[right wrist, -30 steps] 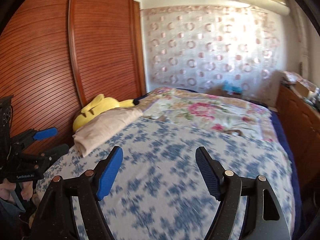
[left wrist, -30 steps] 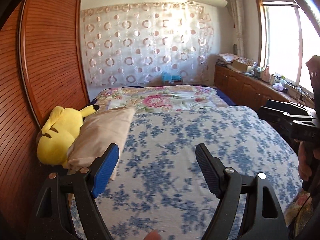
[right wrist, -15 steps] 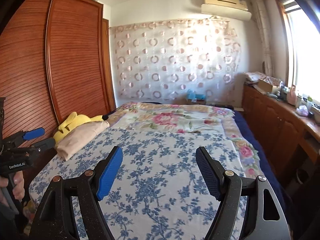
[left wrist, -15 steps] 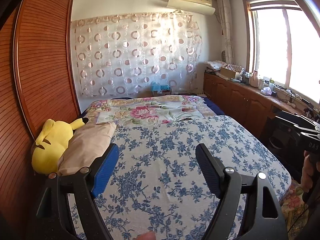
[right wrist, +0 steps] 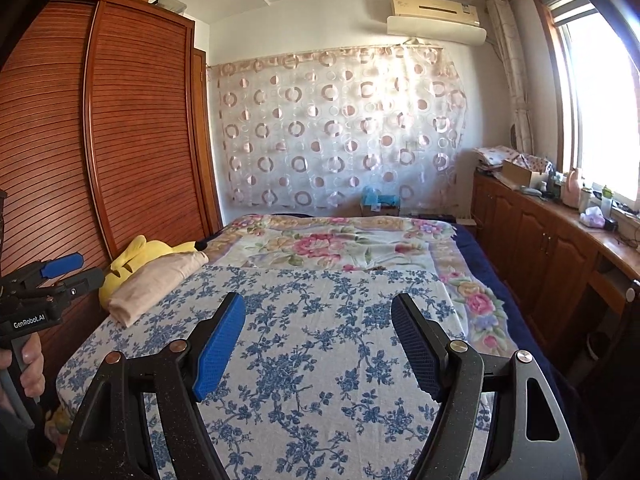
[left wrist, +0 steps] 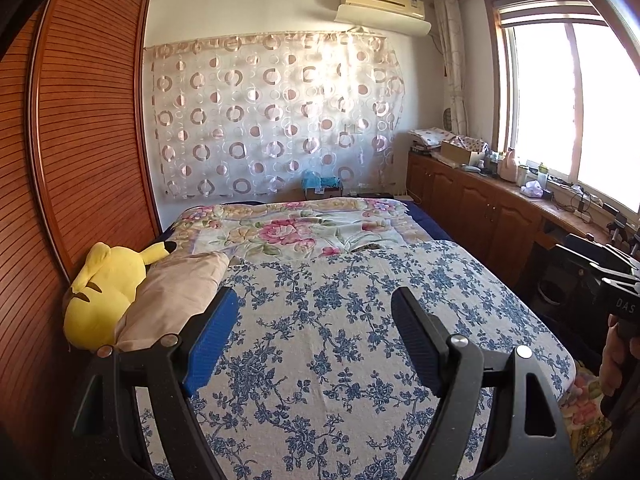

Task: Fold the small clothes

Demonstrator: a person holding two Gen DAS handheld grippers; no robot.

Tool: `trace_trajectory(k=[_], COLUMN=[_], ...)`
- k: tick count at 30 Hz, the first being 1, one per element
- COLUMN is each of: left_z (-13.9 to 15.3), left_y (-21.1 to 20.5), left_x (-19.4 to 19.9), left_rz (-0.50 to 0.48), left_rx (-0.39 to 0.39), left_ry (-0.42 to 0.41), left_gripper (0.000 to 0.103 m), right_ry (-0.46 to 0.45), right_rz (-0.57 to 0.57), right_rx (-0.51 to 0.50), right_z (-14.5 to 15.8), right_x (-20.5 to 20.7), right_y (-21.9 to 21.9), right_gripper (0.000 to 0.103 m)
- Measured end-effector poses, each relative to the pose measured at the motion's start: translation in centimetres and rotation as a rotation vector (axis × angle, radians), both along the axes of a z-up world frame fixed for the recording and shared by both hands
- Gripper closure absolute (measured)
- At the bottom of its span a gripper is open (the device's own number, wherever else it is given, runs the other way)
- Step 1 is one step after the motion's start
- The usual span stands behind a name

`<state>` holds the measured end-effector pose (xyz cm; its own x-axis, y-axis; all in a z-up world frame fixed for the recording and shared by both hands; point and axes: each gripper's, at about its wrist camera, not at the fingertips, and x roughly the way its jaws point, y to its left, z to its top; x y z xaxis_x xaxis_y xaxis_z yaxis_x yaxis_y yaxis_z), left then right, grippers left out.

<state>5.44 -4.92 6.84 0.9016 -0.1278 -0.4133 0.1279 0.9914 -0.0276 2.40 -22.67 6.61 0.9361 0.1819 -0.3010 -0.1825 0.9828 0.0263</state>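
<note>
A folded beige garment [left wrist: 176,296] lies on the left side of the bed, leaning on a yellow plush toy [left wrist: 102,292]; both show in the right wrist view too, the garment [right wrist: 154,282] and the toy [right wrist: 148,252]. My left gripper [left wrist: 314,308] is open and empty, held above the blue-flowered bedspread [left wrist: 340,340]. My right gripper [right wrist: 318,314] is open and empty above the same bedspread [right wrist: 320,360]. The left gripper also shows at the left edge of the right wrist view [right wrist: 60,276]; the right gripper body shows at the right edge of the left wrist view [left wrist: 608,276].
A wooden slatted wardrobe [left wrist: 80,140] stands along the left of the bed. A pink-flowered quilt [left wrist: 288,228] covers the far end. A wooden cabinet [right wrist: 552,248] with clutter runs under the window on the right. A curtain [left wrist: 272,116] hangs on the far wall.
Both grippers have pulled back and risen from the bed, so more of the room and ceiling shows. Both stay open and empty.
</note>
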Motion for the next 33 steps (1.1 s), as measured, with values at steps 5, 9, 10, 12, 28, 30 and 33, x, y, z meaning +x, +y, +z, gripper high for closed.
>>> trace_trajectory(k=[5, 9, 10, 12, 28, 30, 33], left_z=[-0.1, -0.1, -0.1, -0.1, -0.1, -0.1, 0.1], left_y=[0.0, 0.1, 0.0, 0.0, 0.0, 0.0, 0.0], left_x=[0.1, 0.0, 0.1, 0.2, 0.1, 0.1, 0.1], left_rz=[0.003, 0.003, 0.004, 0.004, 0.001, 0.001, -0.001], left_rx=[0.006, 0.006, 0.006, 0.006, 0.004, 0.004, 0.002], left_ry=[0.006, 0.002, 0.004, 0.004, -0.010, -0.009, -0.011], left_gripper=[0.023, 0.023, 0.023, 0.023, 0.023, 0.023, 0.023], right_ry=[-0.007, -0.009, -0.010, -0.011, -0.008, -0.010, -0.009], right_rz=[-0.003, 0.002, 0.003, 0.005, 0.021, 0.021, 0.022], right_rx=[-0.005, -0.004, -0.004, -0.007, -0.013, -0.014, -0.012], right_z=[-0.1, -0.2, -0.3, -0.4, -0.5, -0.4, -0.4], right_x=[0.0, 0.1, 0.1, 0.1, 0.9, 0.9, 1.0], right_y=[-0.1, -0.4, -0.4, -0.5, -1.2, -1.2, -1.3], right_gripper=[0.026, 0.026, 0.026, 0.026, 0.026, 0.026, 0.026])
